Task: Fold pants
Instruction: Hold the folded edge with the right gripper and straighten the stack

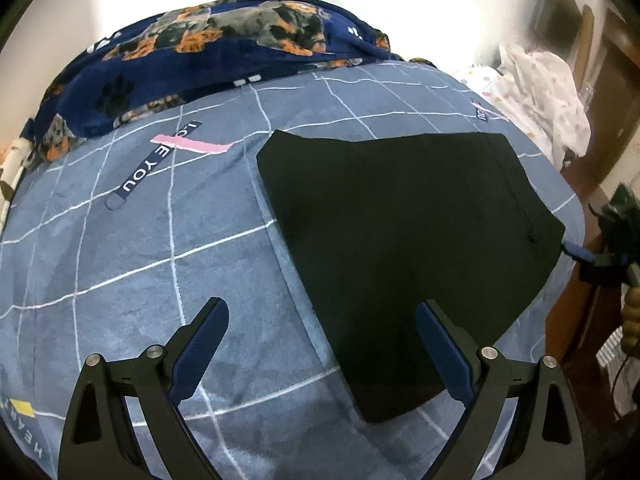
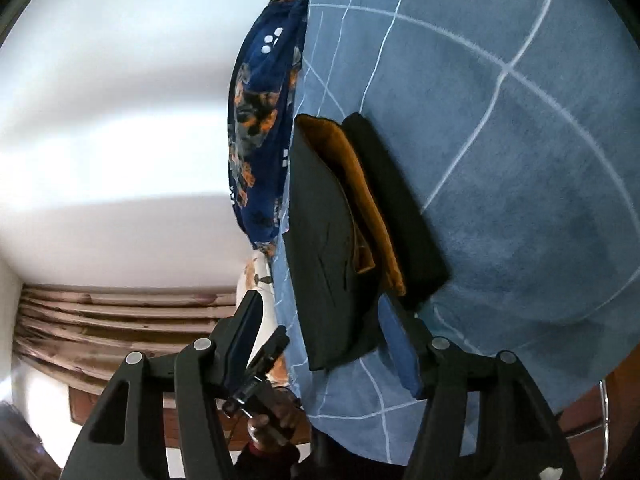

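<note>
Black pants (image 1: 400,216) lie folded flat on a blue grid-lined bedsheet (image 1: 160,240). My left gripper (image 1: 328,344) hovers open over the near edge; its right finger (image 1: 444,352) overlaps the black cloth, and nothing is pinched. In the right wrist view, which is rolled sideways, the folded pants (image 2: 332,220) show an orange lining (image 2: 360,200) between the layers. My right gripper (image 2: 320,336) stands open at the pants' corner, with the top flap's edge between its fingers and the pads apart from it. From the left wrist view the right gripper (image 1: 588,258) shows at the pants' right corner.
A navy blanket (image 1: 192,64) with a dog print is bunched along the far side of the bed. A white patterned cloth (image 1: 548,100) lies at the far right beside wooden furniture (image 1: 616,60). A hand (image 2: 272,420) holds the left gripper, with brown curtains (image 2: 120,312) behind it.
</note>
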Demonstrator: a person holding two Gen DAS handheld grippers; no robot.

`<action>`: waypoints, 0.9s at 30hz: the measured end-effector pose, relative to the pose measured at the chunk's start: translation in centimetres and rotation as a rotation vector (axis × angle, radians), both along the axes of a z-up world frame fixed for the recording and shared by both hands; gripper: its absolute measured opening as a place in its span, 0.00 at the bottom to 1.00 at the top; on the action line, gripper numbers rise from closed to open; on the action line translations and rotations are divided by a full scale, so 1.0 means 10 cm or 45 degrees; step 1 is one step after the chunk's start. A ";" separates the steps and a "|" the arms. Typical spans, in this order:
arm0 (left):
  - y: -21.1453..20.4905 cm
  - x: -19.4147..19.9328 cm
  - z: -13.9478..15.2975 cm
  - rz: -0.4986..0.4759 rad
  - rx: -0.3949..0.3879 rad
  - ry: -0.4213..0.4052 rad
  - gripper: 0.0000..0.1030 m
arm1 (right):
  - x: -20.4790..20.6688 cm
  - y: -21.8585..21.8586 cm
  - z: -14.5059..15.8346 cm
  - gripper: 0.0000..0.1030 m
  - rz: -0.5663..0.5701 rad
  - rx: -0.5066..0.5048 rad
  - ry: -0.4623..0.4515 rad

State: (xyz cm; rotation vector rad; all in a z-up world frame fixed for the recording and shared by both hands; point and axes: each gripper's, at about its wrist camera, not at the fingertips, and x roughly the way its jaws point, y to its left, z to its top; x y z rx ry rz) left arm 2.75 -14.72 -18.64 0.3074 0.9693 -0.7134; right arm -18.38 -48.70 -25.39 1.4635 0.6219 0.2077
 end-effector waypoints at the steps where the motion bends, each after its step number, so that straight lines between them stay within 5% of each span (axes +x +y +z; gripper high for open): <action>1: 0.00 -0.01 0.00 -0.004 0.000 0.000 0.92 | 0.01 0.00 0.01 0.57 0.000 -0.013 0.004; 10: 0.00 -0.04 -0.06 0.006 0.015 0.018 0.92 | 0.26 0.03 0.01 0.56 0.025 -0.063 0.074; 13: 0.00 -0.04 -0.07 0.008 0.018 0.033 0.92 | 0.34 0.04 0.01 0.14 0.033 -0.124 0.123; 21: 0.00 -0.06 -0.02 0.005 0.007 0.029 0.92 | 0.14 0.15 0.30 0.12 -0.011 -0.265 0.094; 27: -0.09 -0.08 -0.15 -0.028 0.058 0.045 0.92 | -0.06 0.09 -0.20 0.09 -0.054 -0.113 0.205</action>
